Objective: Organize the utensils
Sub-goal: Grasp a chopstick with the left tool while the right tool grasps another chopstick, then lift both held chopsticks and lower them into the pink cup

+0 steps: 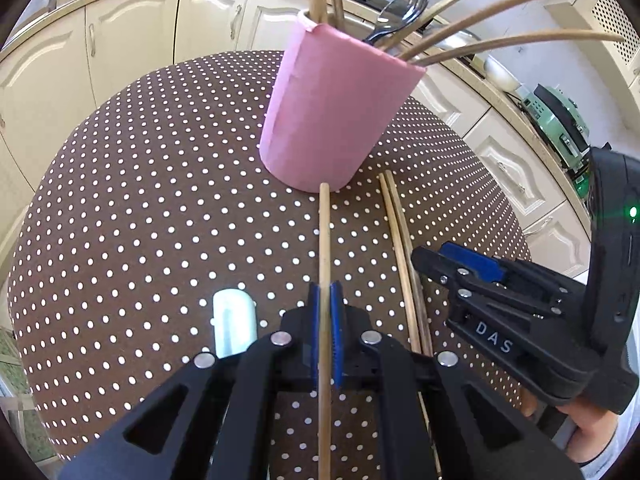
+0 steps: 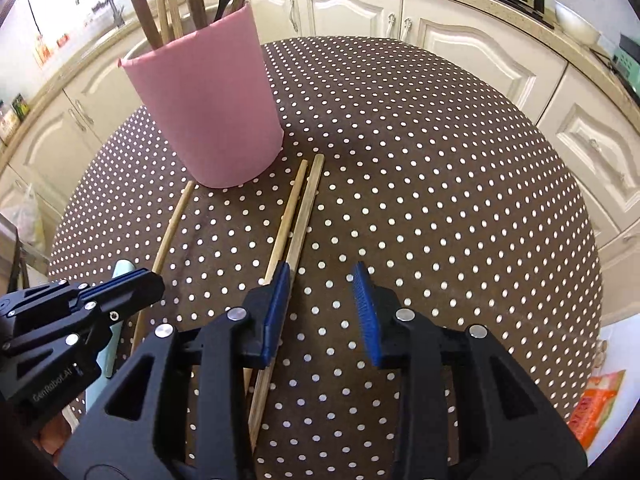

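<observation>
Standing near the far edge of the round, dot-patterned brown surface (image 2: 400, 160), the smooth pink cylindrical holder (image 1: 336, 120) already bristled with wooden sticks, a spoon and a fork. Your left hand-held gripper (image 1: 325, 304) was clamped on one thin round wooden chopstick (image 1: 325, 232) whose tip reached the holder's base. Your right hand-held gripper (image 2: 322, 300) stood part open and empty, its left pad over two more chopsticks (image 2: 298, 208) lying side by side; a pale mint oblong object (image 1: 234, 326) lay nearby.

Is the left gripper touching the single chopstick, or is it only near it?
Touching. The left wrist view shows the left gripper with its blue jaws closed on the single chopstick, no gap on either side.
</observation>
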Motion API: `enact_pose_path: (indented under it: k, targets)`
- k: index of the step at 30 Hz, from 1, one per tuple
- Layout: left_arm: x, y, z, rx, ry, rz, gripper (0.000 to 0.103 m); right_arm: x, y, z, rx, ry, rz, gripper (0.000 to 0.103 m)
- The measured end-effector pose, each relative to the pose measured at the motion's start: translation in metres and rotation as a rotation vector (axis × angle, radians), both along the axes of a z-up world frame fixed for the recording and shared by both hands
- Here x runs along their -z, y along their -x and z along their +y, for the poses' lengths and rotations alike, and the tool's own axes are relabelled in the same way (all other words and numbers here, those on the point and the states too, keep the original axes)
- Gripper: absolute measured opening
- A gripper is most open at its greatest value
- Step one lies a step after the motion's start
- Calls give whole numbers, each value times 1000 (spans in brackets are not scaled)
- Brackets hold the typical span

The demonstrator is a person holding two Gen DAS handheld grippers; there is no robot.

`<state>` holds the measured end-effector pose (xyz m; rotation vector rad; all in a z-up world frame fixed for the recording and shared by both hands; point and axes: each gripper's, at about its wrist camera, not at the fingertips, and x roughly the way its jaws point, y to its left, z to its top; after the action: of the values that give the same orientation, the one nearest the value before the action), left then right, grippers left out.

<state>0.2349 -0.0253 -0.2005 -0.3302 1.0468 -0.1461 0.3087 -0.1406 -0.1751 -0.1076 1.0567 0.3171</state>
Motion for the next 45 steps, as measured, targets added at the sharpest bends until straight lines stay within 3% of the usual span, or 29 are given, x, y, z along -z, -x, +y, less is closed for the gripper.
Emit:
enact_pose_path:
  k: [9, 13, 15, 19, 23, 29, 37, 42, 45]
  targets:
    - [4, -6, -1, 5, 18, 9, 5, 0, -14, 20, -78, 100, 55, 29]
    - [4, -10, -2, 2, 22, 11, 5, 1, -13, 18, -85, 71, 98, 28]
    - [4, -11, -1, 1, 26, 12, 5, 5, -19, 20, -78, 85, 112, 16]
    - [2, -12, 1, 1, 39, 9, 5, 6, -31, 13, -74, 54, 116, 7]
    - [-2, -7, 3, 4, 58, -16, 5, 7, -37, -7, -53, -27, 103, 6]
    - [-17, 7, 9, -14, 100, -77, 5, -2, -23, -46, -15, -136, 32, 6]
    - [-54, 36, 13, 16, 82, -252, 5, -33, 14, -103, 56, -325, -142, 6]
    - [-72, 52, 15, 19, 80, -357, 5, -59, 47, -102, 65, -332, -323, 6]
    - [-82, 62, 16, 17, 70, -421, 5, -68, 69, -93, 52, -358, -386, 6]
